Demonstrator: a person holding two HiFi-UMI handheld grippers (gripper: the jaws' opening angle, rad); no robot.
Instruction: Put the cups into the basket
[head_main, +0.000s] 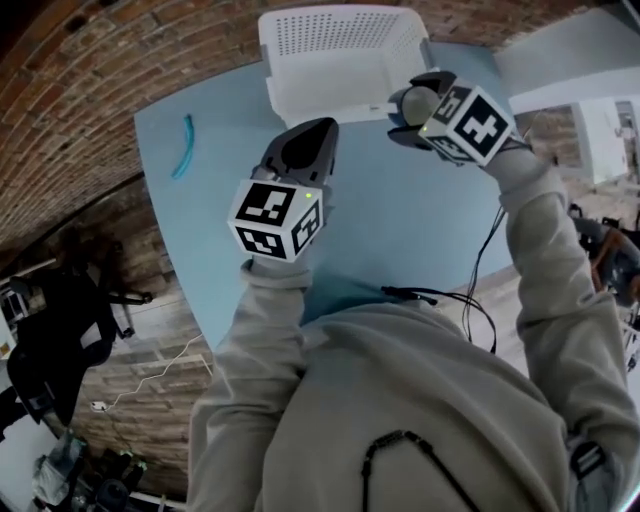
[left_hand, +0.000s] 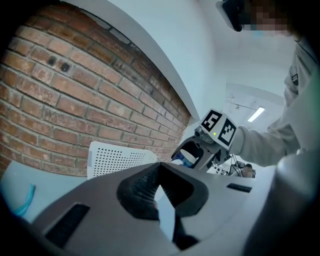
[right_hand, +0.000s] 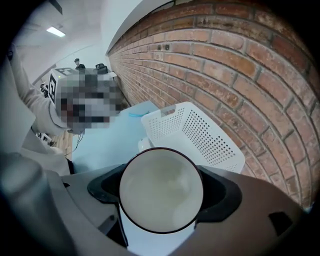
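A white perforated basket stands at the far side of the blue table, against the brick wall. Just in front of its right corner, my right gripper is shut on a cup with a pale inside and a dark rim, held in the air. In the right gripper view the cup's mouth faces the camera, with the basket beyond it. My left gripper hovers before the basket's left half, jaws together and nothing in them. A small white rounded thing sits by the basket's near corner; what it is cannot be told.
A curved blue strip lies on the table at the far left. Black cables hang off the table's right front edge. The brick wall rises right behind the basket. My own torso covers the table's near side.
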